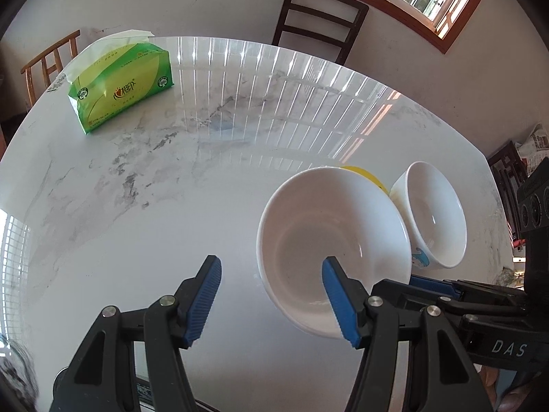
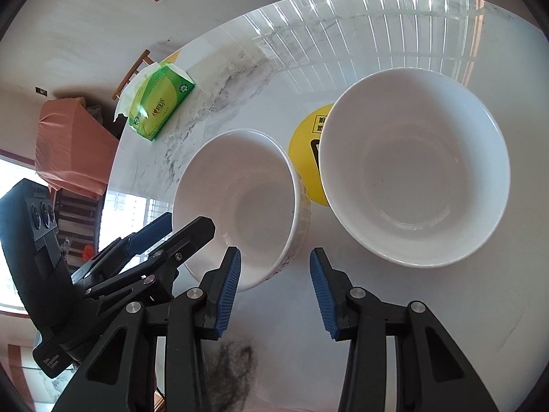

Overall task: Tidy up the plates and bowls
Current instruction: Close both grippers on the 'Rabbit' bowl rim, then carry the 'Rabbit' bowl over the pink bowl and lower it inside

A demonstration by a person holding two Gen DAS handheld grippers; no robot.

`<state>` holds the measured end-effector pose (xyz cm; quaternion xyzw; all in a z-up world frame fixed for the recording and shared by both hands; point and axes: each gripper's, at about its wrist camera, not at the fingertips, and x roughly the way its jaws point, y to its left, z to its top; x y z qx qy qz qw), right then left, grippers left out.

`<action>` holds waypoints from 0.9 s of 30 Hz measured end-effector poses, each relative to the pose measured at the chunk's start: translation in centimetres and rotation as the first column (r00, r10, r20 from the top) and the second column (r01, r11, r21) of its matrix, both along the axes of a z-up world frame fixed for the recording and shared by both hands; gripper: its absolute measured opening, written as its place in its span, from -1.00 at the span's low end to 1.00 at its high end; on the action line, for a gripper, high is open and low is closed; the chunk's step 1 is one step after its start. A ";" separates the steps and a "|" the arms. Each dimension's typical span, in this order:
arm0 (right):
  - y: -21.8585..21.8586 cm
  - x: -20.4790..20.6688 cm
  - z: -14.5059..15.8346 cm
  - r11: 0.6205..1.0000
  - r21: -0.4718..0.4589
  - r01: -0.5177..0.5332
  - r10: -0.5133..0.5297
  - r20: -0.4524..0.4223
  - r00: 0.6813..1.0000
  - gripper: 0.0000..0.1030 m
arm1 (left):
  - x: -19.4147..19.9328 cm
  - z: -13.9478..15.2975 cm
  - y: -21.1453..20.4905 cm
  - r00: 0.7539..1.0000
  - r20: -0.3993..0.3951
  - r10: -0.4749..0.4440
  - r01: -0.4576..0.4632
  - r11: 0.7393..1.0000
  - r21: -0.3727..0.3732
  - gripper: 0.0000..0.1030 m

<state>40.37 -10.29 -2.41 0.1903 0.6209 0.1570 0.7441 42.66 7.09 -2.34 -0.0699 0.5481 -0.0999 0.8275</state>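
Bowls sit side by side on the white marble table, near its close edge. Nearest, the left gripper stands wide with nothing clamped; its right finger reaches over the rim of the first white bowl (whether it touches is unclear). The right gripper stands partly apart, empty, just short of the gap between that bowl and the second white bowl. A yellow disc lies between and behind them. Farther off rests a green tissue pack.
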 end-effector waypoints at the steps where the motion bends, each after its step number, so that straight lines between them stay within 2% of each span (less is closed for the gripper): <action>1: 0.2 0.1 -0.2 1.000 -0.003 -0.004 0.004 -0.004 1.000 -0.37 | 0.1 -0.1 0.1 1.000 -0.005 0.007 -0.007 1.000 -0.018 0.21; 2: 0.3 0.2 -0.4 1.000 -0.009 -0.005 0.005 -0.006 1.000 -0.45 | 0.2 -0.2 0.2 1.000 -0.005 0.007 -0.007 0.999 -0.042 0.21; 3: 0.4 0.2 -0.5 1.000 -0.018 -0.005 0.005 -0.006 1.000 -0.49 | 0.4 -0.4 0.2 1.000 -0.001 0.011 -0.011 0.998 -0.058 0.11; 4: 0.4 0.3 -0.6 1.000 -0.025 -0.008 0.007 -0.003 1.000 -0.50 | 0.4 -0.5 0.3 1.000 0.002 0.024 -0.024 0.998 -0.061 -0.09; 5: 0.4 0.3 -0.6 1.000 -0.028 -0.008 0.008 0.004 1.000 -0.51 | 0.5 -0.7 0.4 0.999 -0.007 0.043 -0.044 0.998 -0.049 -0.60; 6: 0.3 0.4 -0.6 0.999 -0.034 -0.007 0.007 0.010 1.000 -0.53 | 0.6 -1.0 0.5 0.998 -0.015 0.064 -0.065 0.998 -0.025 -0.74; 8: 0.2 0.5 -0.6 0.999 -0.032 -0.007 0.008 0.014 1.000 -0.54 | 0.7 -1.2 0.8 0.997 -0.005 0.072 -0.073 0.996 -0.046 -0.74; 14: -0.2 0.3 -0.6 0.999 -0.033 -0.012 0.013 0.017 1.000 -0.62 | -0.6 -0.6 0.3 0.997 0.033 0.071 -0.071 0.997 -0.021 -0.75; 17: -0.7 0.0 -0.4 1.000 -0.017 -0.004 0.004 0.016 1.000 -0.66 | -1.4 -0.1 0.3 0.997 0.032 0.075 -0.073 0.996 -0.049 -0.75; 27: -2.4 -3.1 2.4 0.999 0.043 -0.016 0.014 0.035 0.999 -0.70 | -5.9 3.8 -1.0 0.989 0.135 0.062 -0.057 0.997 -0.045 -0.75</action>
